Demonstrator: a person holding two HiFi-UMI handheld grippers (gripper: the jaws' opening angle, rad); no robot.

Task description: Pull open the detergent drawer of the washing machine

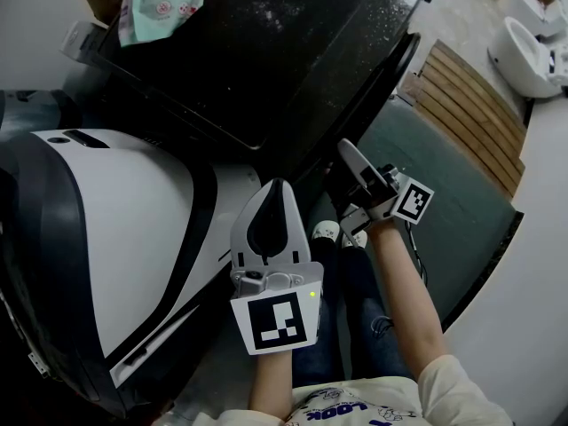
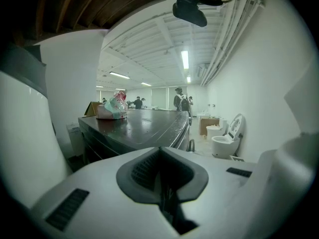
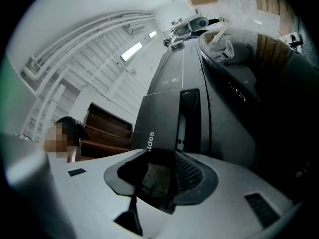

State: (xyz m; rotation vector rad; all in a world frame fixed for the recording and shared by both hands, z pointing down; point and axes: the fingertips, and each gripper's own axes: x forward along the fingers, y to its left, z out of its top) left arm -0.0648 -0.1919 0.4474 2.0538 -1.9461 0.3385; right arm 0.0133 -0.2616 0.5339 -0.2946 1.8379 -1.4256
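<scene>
Starting at the left, a white-and-black appliance (image 1: 133, 238) is seen standing close against the dark washing machine (image 1: 293, 51), so little room is left on that side. Next, the left gripper (image 1: 275, 193) is held idle beside the machine, its jaws closed together on nothing. Further right, the right gripper (image 1: 348, 153) is reached up against the machine's front. In the right gripper view, the detergent drawer (image 3: 162, 118), a dark panel with a long handle recess, is caught by its near edge between the partly parted jaws, which appear pinched on it. The grasp is judged made. The pull itself is judged hardly begun, since the panel is not clearly seen standing out from the front. At the far right, a green mat (image 1: 444, 202) and a wooden slatted board (image 1: 470, 114) lie on the floor. Open room for the pull is found toward the person's legs (image 1: 355, 327), just below the gripper, though a long draw may be limited by them.
</scene>
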